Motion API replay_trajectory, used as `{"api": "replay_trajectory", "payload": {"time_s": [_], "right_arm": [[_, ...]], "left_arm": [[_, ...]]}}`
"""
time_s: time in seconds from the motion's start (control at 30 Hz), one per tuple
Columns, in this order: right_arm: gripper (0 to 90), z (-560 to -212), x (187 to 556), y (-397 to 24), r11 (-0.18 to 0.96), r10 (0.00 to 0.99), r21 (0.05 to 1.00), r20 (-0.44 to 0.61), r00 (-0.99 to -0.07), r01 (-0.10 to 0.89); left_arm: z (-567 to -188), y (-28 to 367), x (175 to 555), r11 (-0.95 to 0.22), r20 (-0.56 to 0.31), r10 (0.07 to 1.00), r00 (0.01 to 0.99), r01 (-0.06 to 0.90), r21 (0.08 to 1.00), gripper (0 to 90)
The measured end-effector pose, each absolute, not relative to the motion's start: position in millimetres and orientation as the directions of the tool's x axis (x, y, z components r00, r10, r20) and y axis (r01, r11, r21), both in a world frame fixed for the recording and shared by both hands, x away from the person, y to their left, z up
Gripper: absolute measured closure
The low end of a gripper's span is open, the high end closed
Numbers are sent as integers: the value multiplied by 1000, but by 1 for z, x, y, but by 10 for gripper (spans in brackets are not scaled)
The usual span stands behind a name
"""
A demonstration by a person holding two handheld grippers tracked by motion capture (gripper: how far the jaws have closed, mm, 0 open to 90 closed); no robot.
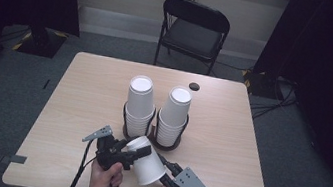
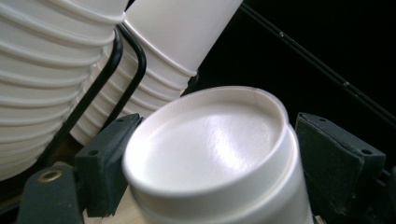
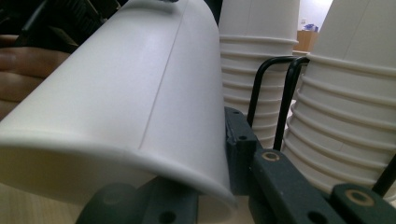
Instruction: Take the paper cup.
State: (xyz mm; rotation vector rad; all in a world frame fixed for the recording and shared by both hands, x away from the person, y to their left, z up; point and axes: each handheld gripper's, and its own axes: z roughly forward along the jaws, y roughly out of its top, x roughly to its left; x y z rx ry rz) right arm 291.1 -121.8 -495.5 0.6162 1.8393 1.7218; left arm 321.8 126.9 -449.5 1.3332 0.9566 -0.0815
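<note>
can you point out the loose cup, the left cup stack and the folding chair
loose cup [image 1: 148,162], high view, on its side wall between the two grippers
left cup stack [image 1: 139,104], high view, on the upper cups' wall
folding chair [image 1: 192,37], high view, on its seat

From above our side of the table [image 1: 79,90] we look forward and down, past it to a chair [image 1: 194,29]. Our left gripper view sits very close behind a white cup's base [image 2: 210,144], facing the two cup stacks [image 2: 51,70]. Our right gripper view looks along that same cup's side [image 3: 130,107] (equally close) toward those stacks
</note>
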Motion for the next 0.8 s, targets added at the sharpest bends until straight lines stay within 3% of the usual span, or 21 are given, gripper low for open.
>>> {"api": "replay_trajectory", "payload": {"time_s": [0.27,0.5,0.63,0.8], "right_arm": [[849,-495,291,-123,76,650,997,-66,-757,-22],[853,-494,289,-123,86,647,996,-62,-760,-8],[853,-495,289,-122,98,650,995,-54,-758,13],[853,-495,290,-122,115,648,992,-33,-761,55]], "left_arm": [[-446,130,329,283,-597,477,645,530,799,153],[-437,134,331,269,-522,512,682,449,852,151],[-435,138,331,253,-454,593,666,381,889,151],[-438,147,335,253,-433,646,628,359,898,152]]}}
